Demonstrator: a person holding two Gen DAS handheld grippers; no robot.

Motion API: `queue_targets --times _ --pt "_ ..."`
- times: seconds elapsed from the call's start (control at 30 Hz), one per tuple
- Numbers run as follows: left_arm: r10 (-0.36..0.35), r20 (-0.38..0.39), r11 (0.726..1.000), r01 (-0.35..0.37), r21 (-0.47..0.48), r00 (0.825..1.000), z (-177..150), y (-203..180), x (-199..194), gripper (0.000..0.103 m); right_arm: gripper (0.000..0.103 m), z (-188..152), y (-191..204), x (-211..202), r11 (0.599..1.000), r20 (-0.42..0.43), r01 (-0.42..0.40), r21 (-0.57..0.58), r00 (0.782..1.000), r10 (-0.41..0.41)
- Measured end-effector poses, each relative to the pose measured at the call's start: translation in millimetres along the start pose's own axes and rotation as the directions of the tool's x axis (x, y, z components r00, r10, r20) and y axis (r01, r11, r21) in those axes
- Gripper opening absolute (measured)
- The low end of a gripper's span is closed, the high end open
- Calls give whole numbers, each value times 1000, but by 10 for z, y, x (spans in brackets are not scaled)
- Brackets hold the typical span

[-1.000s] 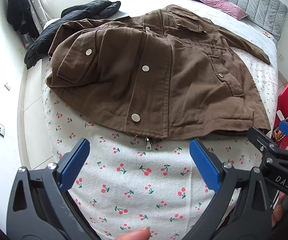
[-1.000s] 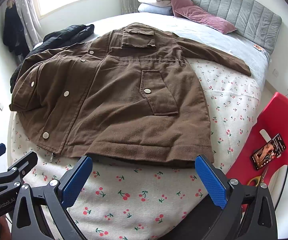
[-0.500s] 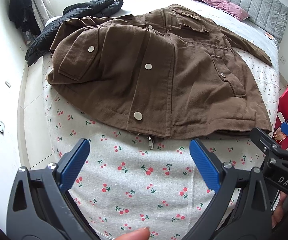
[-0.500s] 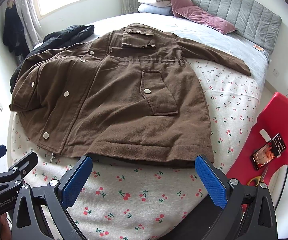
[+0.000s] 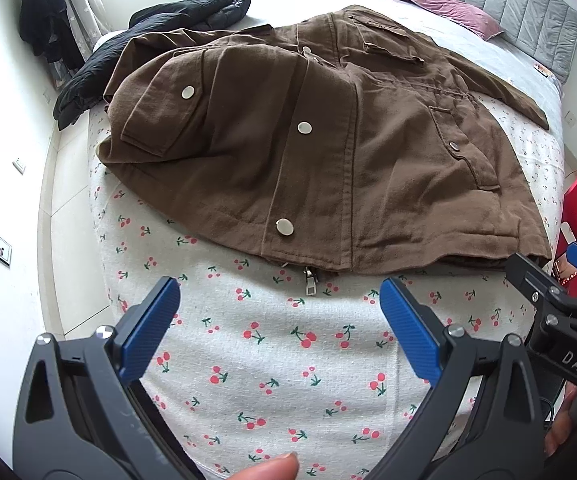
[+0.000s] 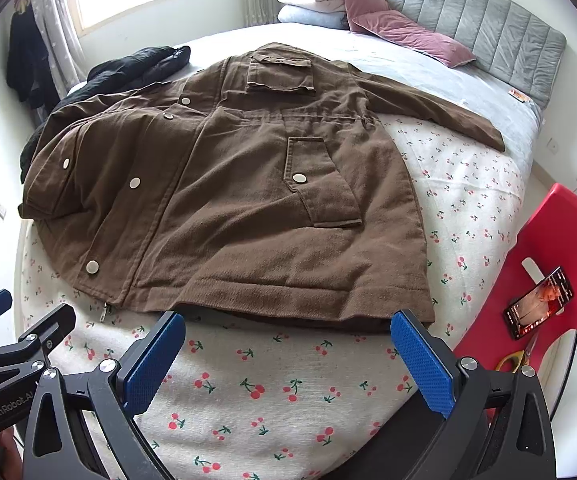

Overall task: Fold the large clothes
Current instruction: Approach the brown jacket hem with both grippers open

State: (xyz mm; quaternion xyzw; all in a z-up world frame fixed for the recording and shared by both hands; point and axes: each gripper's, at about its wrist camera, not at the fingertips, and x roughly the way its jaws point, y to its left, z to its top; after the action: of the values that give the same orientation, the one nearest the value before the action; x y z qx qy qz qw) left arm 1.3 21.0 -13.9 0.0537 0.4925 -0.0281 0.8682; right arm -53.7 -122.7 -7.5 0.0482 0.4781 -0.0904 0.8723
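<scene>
A large brown jacket (image 5: 328,148) with metal snaps lies spread front-up on the cherry-print bedspread (image 5: 288,360); it also shows in the right wrist view (image 6: 224,200). Its hem with a zipper pull (image 5: 309,280) faces me, and one sleeve (image 6: 440,108) stretches to the right. My left gripper (image 5: 280,328) is open and empty, hovering just short of the hem near the zipper. My right gripper (image 6: 288,360) is open and empty, just short of the hem's right half. Each gripper shows at the edge of the other's view.
A black jacket (image 6: 128,68) lies at the bed's far left. Pillows (image 6: 368,16) and a grey headboard (image 6: 488,32) are at the far end. A red chair (image 6: 548,264) with a phone (image 6: 538,308) and scissors (image 6: 516,360) stands at the right.
The left gripper has moved a little closer to the jacket hem. The right gripper has barely moved. Both stay open.
</scene>
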Motion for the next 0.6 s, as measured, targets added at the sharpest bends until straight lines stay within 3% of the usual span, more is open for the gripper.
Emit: queue_targets --times 0.33,0.6 --pt "-12 7 1000 12 -12 1000 -25 37 21 100 103 -1 16 23 1000 -5 2 -6 1000 -2" --pt "-14 65 1000 16 -19 998 -56 124 34 100 103 12 25 66 1000 -12 18 -20 1000 -18"
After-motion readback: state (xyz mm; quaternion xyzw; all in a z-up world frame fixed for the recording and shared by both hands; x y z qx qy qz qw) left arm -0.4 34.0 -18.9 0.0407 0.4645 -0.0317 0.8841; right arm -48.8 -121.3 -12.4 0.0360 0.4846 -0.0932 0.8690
